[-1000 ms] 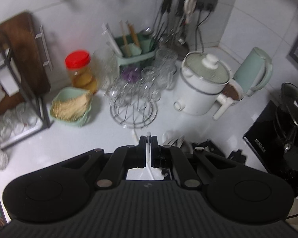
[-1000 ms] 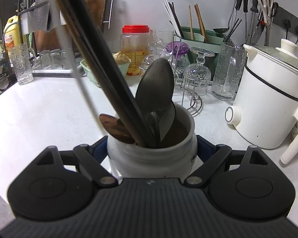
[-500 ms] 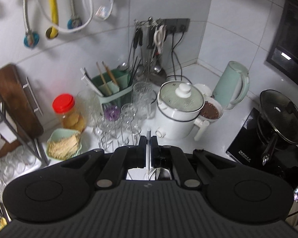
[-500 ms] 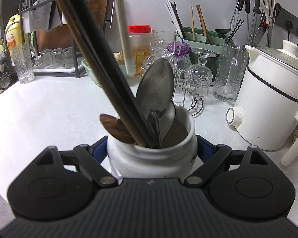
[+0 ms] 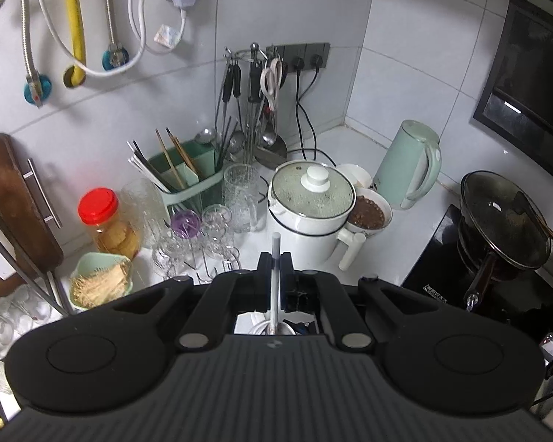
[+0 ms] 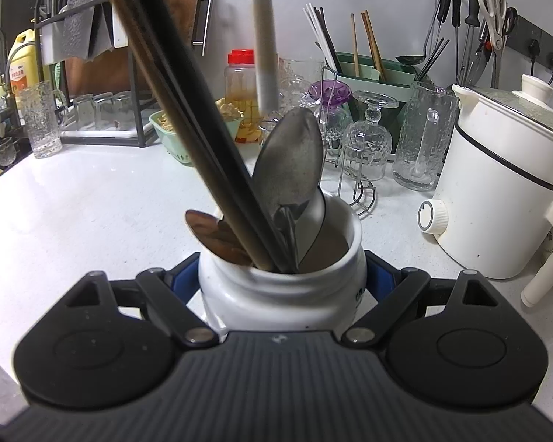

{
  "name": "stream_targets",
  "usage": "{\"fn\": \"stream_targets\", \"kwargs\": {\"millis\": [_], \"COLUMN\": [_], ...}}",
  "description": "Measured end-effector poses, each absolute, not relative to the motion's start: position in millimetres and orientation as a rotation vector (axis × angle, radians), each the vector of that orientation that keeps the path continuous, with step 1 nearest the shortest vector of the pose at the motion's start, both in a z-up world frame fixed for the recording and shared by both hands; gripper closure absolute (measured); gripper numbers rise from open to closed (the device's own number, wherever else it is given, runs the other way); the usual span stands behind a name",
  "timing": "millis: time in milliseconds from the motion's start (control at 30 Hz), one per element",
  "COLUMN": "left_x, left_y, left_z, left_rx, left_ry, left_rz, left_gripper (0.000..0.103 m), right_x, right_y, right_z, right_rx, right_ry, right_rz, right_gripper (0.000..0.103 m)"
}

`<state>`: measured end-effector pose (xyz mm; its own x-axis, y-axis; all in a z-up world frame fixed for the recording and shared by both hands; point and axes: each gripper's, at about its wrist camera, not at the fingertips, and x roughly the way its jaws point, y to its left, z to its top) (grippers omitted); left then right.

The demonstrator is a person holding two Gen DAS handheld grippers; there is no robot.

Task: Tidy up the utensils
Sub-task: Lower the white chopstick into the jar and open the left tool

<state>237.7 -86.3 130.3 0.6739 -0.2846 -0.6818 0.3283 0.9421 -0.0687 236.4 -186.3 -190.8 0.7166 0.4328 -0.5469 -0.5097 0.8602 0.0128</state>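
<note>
Utensils: a white chopstick (image 5: 274, 287) is pinched upright between the closed left tongs (image 5: 275, 266), its lower end hanging above a white ceramic jar (image 6: 280, 291). Right tongs (image 6: 281, 276) clamp this jar at both sides on the white table (image 6: 92, 199); inside lean a metal spoon (image 6: 289, 164), dark chopsticks (image 6: 188, 118) and a wooden spoon (image 6: 214, 235). Behind stands a white electric pot (image 6: 505, 184).

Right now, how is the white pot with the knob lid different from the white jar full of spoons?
The white pot is covered by a lid, while the white jar is open with spoons sticking out. The pot stands free on the counter; the jar sits between the right gripper fingers. The pot has a dial; the jar shows none. Both are white.
</note>
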Motion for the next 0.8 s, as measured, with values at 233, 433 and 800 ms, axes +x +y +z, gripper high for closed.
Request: {"fn": "stream_targets", "kwargs": {"millis": [233, 433, 800], "left_x": [248, 259, 284], "left_y": [-90, -98, -115], "left_z": [102, 74, 17], "left_rx": [0.044, 0.065, 0.09], "left_ry": [0.785, 0.83, 0.98], "left_rz": [-0.368, -0.385, -0.458], "left_gripper": [0.099, 0.098, 0.098], "right_x": [236, 236, 235], "right_y": [-185, -185, -184], "right_z": [-192, -192, -192], "right_rx": [-0.14, -0.136, -0.132], "right_ry": [0.56, 0.557, 0.552], "right_rz": [0.513, 0.506, 0.492], "right_gripper": [0.012, 0.012, 0.012]}}
